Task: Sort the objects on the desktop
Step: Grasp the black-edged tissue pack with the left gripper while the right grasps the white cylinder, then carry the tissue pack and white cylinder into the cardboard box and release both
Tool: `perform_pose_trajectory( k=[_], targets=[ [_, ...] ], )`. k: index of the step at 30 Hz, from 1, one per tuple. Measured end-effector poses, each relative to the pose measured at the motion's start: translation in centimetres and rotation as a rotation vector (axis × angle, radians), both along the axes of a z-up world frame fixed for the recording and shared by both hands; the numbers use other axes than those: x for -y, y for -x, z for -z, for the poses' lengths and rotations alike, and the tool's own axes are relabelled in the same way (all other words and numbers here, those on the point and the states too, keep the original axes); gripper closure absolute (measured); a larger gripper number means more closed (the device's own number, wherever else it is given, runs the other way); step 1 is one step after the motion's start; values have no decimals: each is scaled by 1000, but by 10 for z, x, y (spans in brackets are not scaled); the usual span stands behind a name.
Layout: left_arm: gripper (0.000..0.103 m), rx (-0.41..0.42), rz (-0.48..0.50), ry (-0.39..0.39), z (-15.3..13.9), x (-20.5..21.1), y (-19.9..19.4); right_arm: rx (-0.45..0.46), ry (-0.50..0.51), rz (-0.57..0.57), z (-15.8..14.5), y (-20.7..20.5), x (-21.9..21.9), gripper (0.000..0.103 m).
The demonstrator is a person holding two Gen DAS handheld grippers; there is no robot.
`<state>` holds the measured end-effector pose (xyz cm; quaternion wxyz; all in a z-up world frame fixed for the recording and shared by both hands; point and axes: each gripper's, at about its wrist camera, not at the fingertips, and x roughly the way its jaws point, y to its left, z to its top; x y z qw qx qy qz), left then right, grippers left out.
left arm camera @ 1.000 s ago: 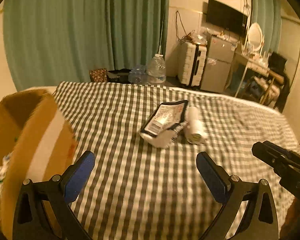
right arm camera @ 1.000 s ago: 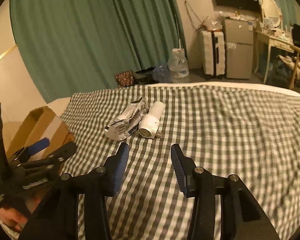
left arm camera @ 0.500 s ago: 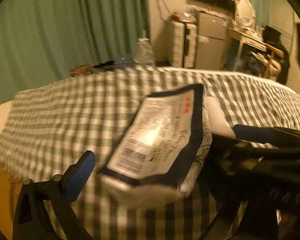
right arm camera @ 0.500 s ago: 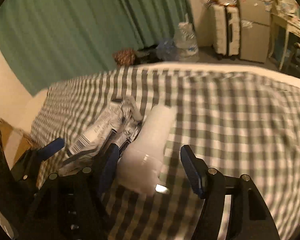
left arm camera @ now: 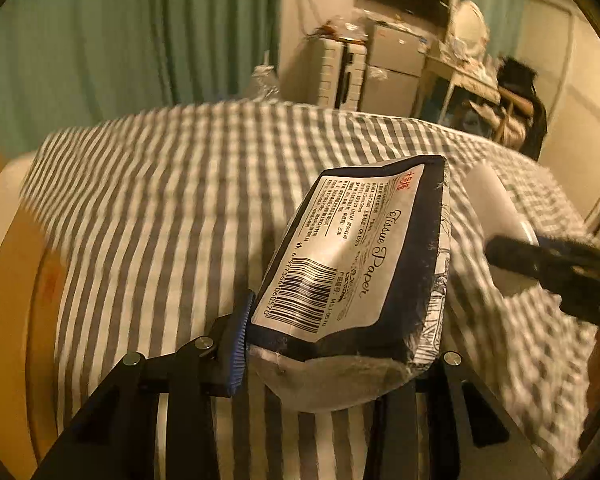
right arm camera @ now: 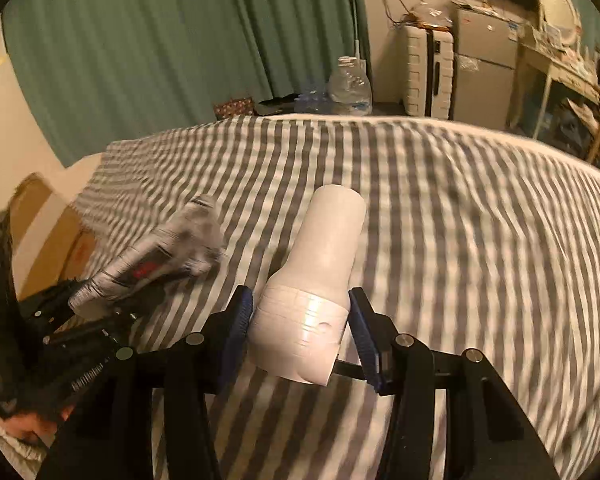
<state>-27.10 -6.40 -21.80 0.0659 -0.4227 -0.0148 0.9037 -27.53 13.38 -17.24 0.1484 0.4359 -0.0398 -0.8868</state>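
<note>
My left gripper [left arm camera: 340, 344] is shut on a tissue paper pack [left arm camera: 356, 264], white with a dark border and a barcode, held above the checked cloth. The same pack shows blurred in the right wrist view [right arm camera: 156, 256]. My right gripper [right arm camera: 304, 328] is shut on a white cylindrical device [right arm camera: 316, 292] with a wider ribbed end toward the camera. That device also shows at the right of the left wrist view [left arm camera: 496, 208], with the right gripper's dark finger across it.
A grey-and-white checked cloth [right arm camera: 460, 220] covers the surface. A cardboard box [left arm camera: 16, 320] stands at the left edge; it also shows in the right wrist view [right arm camera: 48, 248]. A water bottle [right arm camera: 348, 88], suitcase and fridge stand beyond the far edge.
Both grippers moved forward to the two objects and closed on them. The left took hold of the tissue pack, the right took hold of the white device, and both objects are lifted.
</note>
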Motion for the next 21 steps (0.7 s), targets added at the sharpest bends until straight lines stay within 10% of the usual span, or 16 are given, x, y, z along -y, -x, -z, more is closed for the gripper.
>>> perform_pose_trajectory(
  k=[6,12,21],
  targets=[
    [65,7,-139,-142,-27,34,-99,60,71,-59,-2,-88,25,54],
    [64,-65,-268,-164,-111,94,-154,-113,184,-258,-99,-130,112,54],
    [61,-101,-431,76,-154,255,-146,-94,229,-478,-135,-109,271,54]
  ],
)
